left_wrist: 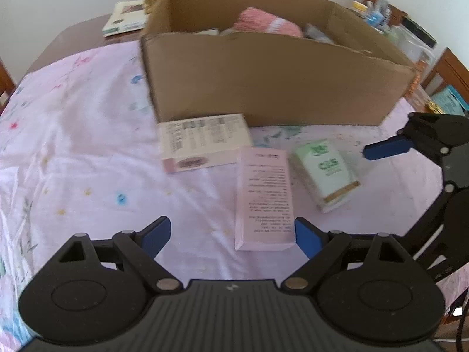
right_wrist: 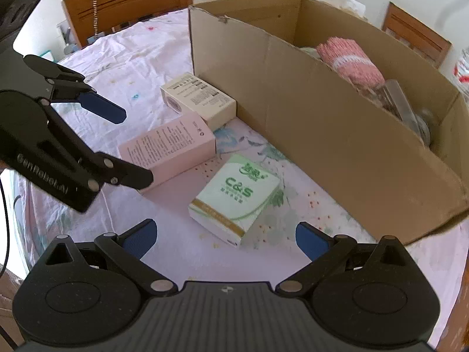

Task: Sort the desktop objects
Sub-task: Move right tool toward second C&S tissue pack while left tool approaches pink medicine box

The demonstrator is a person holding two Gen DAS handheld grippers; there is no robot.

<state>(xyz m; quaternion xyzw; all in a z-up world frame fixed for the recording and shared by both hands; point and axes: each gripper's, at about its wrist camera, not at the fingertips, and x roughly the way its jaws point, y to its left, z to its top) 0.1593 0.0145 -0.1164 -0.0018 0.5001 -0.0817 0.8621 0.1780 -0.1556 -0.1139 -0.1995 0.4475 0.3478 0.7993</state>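
left gripper [left_wrist: 233, 236]: jaws wide apart, empty, low over the near part of the table, pink box just ahead between the fingertips
right gripper [right_wrist: 225, 239]: jaws wide apart, empty, pointed at the tissue pack
pink box [left_wrist: 265, 196]: lying flat on the cloth, mid-table, near end toward the left gripper; likely light, stiff card with smooth faces; best taken across the narrow width, on the long sides
tissue pack [right_wrist: 234, 198]: flat on the cloth just right of the pink box, not touching; soft, light, film probably slippery; will squash, so a gentle pinch across the short sides
white box [left_wrist: 202, 142]: against the front wall of the carton, a corner close to the pink box; stiff card, likely light; far side hard to reach with the wall so near
carton [left_wrist: 272, 82]: open top, tall front wall, already holding a pink knit roll [right_wrist: 350, 58] and other items too blurred to name; a lift well clear of the rim needed
open room: bare cloth [left_wrist: 73, 146] wide toward the left edge of the table; right edge close by the tissue pack; the two grippers near each other, so crossing paths a risk
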